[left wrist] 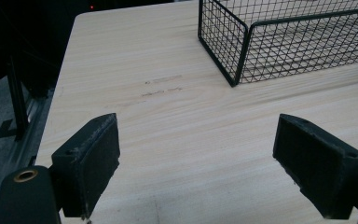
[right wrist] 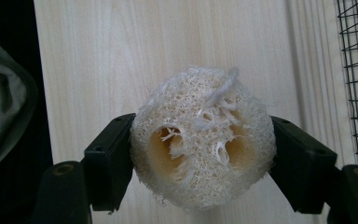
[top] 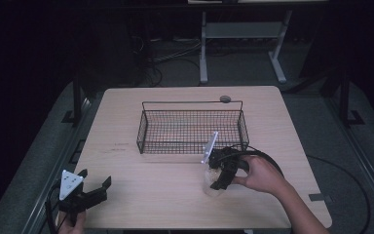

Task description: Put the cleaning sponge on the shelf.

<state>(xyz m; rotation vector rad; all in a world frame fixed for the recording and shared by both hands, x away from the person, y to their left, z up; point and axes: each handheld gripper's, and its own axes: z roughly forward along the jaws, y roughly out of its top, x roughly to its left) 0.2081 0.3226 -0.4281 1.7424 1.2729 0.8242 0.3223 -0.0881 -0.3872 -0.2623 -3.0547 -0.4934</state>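
Right gripper view: the right gripper is seen closed on a pale, round loofah sponge, pressed on both sides by the black jaws. A fibrous, net-like weave is shown by the sponge, with hollow channels opening at its facing end. It is held above the light wooden tabletop, near the table's front right area, just in front of the basket. In the high view, the right gripper is gripped by the person's right hand. At the front left corner, the left gripper is held with its jaws spread wide and nothing between them; their pads look rough and foam-like. Farther back, a black rectangular wire-mesh basket is set on the table's middle.
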